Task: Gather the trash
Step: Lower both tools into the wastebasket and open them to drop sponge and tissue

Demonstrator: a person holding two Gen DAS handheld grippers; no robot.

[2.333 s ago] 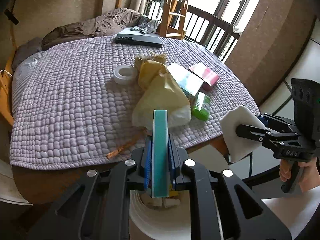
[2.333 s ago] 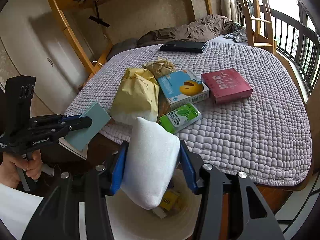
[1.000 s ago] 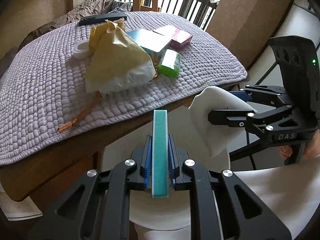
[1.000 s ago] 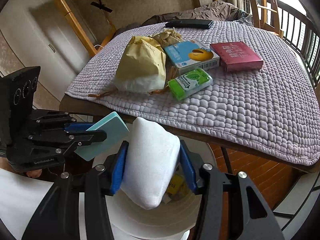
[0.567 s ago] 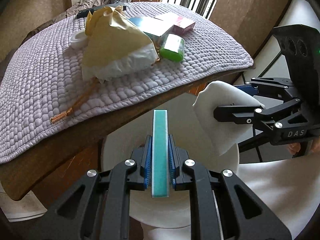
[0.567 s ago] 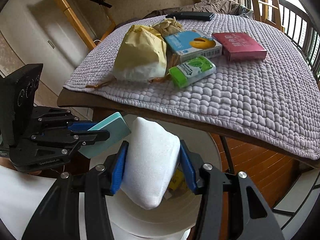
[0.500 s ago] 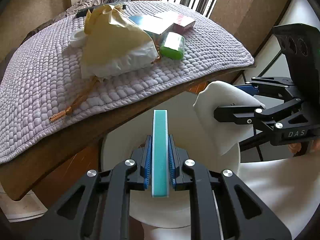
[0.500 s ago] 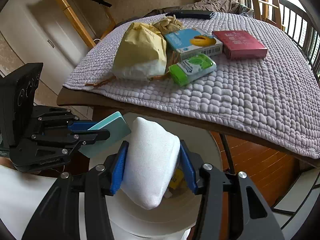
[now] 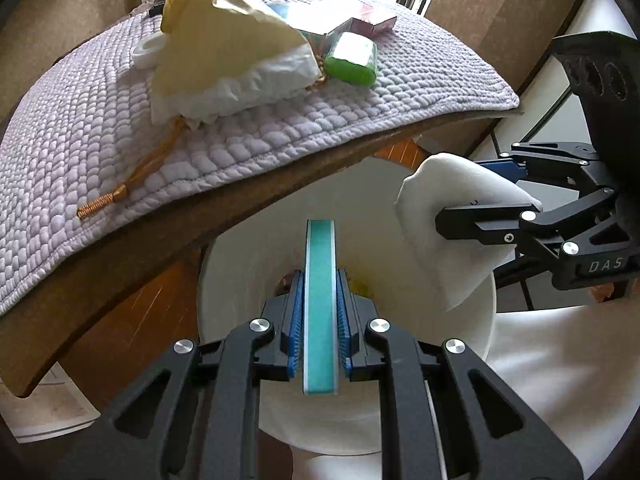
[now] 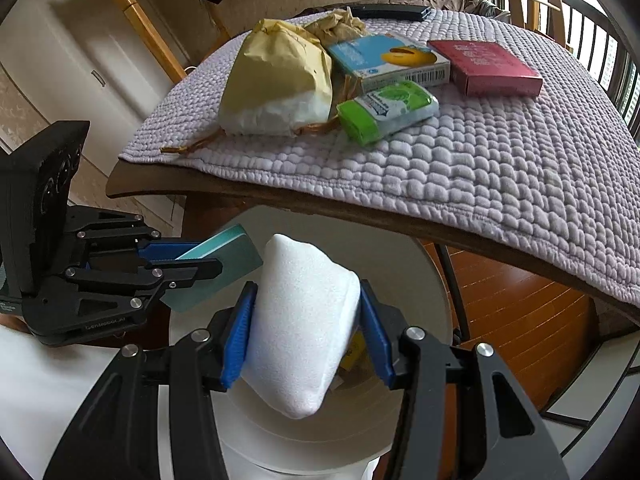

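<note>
Left gripper (image 9: 320, 312): you had it clamped on the thin teal box (image 9: 320, 304), held edge-on at lower centre of the left wrist view. Its long axis ran straight out along the fingers.

Right gripper (image 10: 304, 332): you had its blue pads squeezing the white foam wad (image 10: 300, 328) at lower centre of the right wrist view. The wad bulged out above and below the pads.

Bin (image 9: 240, 248): the white round bin sat in the lower middle of both views, tucked partly under the table edge (image 9: 280, 184). A few yellow scraps showed at its bottom.

Key relation: both held pieces hung directly over the bin's open mouth. The teal box stood over the left half of the opening as the right wrist view showed it, the wad over the middle, and the 2 were near each other but apart.

Step, as I judged it: you were at the drop, and neither piece had been let go.

Next move: opening either set of fingers should have let its piece fall straight in, with no sideways travel needed.

Risk: the wad was soft and might have clung to a pad.

Left on the quilted cover (image 10: 500, 152): a yellow paper bag (image 10: 280, 72), a green wipes pack (image 10: 384, 112), a blue carton (image 10: 384, 60) and a red box (image 10: 484, 68), all in the upper half of the right wrist view.
</note>
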